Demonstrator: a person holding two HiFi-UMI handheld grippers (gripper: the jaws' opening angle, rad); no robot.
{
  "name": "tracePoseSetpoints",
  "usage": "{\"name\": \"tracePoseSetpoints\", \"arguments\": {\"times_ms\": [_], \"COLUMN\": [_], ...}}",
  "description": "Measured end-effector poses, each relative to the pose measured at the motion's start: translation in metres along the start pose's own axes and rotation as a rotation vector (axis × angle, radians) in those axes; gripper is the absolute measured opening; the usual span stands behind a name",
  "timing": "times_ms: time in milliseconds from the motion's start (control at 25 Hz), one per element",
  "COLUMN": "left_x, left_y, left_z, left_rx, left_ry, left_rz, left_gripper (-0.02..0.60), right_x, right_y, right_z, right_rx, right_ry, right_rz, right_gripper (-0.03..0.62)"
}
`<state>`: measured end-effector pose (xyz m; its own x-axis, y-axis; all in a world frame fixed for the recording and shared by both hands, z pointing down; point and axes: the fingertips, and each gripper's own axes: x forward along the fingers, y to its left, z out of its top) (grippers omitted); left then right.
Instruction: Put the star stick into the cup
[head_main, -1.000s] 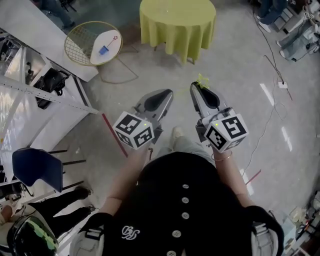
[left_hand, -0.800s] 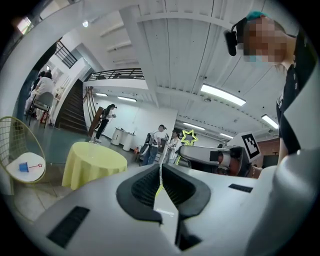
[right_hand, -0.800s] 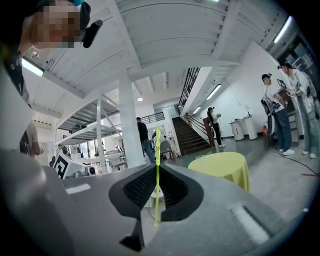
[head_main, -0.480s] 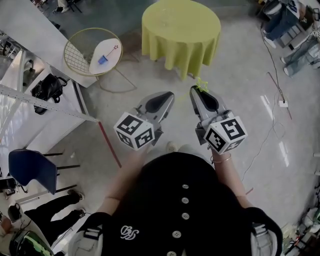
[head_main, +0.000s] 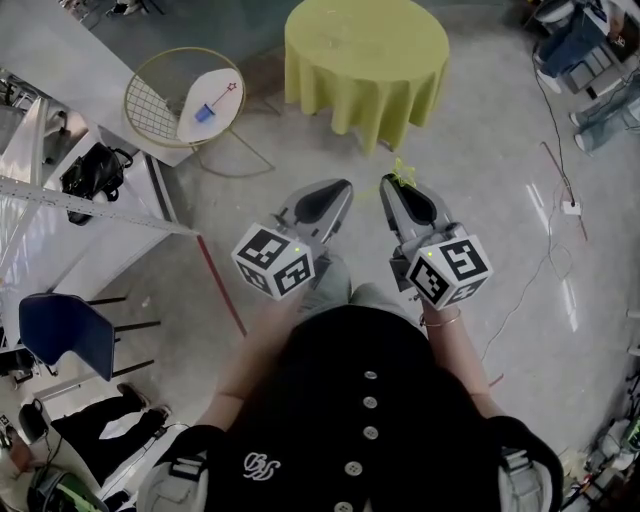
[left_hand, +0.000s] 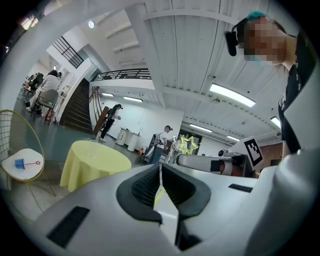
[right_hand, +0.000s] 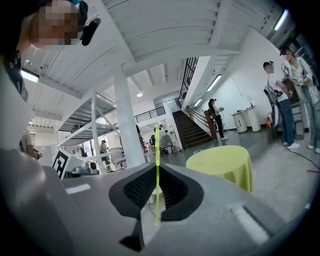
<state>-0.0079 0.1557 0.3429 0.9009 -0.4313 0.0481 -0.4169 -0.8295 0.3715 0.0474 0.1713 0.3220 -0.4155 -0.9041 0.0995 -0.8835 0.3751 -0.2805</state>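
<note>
The fingers of the right gripper are pinched narrow on a thin yellow-green stick topped with an outline star. The stick stands upright between the pads, its star above them. The left gripper has its fingers pressed together on nothing that shows.

In the head view, a round bench draped in yellow-green cloth lies at 12 o'clock from both grippers, well apart from them. A small clear cup seems to stand on it. At 10 o'clock, a small white-topped bench in a gold wire frame bears a little blue cup and a red-starred stick. I cannot tell which cup is meant.

The step in hand looks like the carry. Keep the pinch firm and the stick upright, arrive above the rim, then lower the bare end straight in. The free gripper could steady a light cup.
</note>
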Motion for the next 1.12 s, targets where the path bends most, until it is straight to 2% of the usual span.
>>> {"name": "tracePoseSetpoints", "arguments": {"times_ms": [480,720,1120], "left_x": [0.032,0.046,0.086], "left_y": [0.041,0.075,0.148], "left_z": [0.01,0.01,0.056], "left_rx": [-0.018,-0.022,-0.018], "left_ry": [0.013,0.029,0.016], "left_rz": [0.009,0.007,-0.01], "left_gripper": [0.023,0.023,0.023], "right_x": [0.037,0.077,0.146], "right_y": [-0.037,-0.053,-0.093], "right_z": [0.008,0.011,0.04], "right_rx": [0.007,0.001,-0.028], "right_ry": [0.004,0.011,0.013], "right_rz": [-0.029,-0.033,-0.078], "right_gripper": [0.015,0.015,0.015]}}
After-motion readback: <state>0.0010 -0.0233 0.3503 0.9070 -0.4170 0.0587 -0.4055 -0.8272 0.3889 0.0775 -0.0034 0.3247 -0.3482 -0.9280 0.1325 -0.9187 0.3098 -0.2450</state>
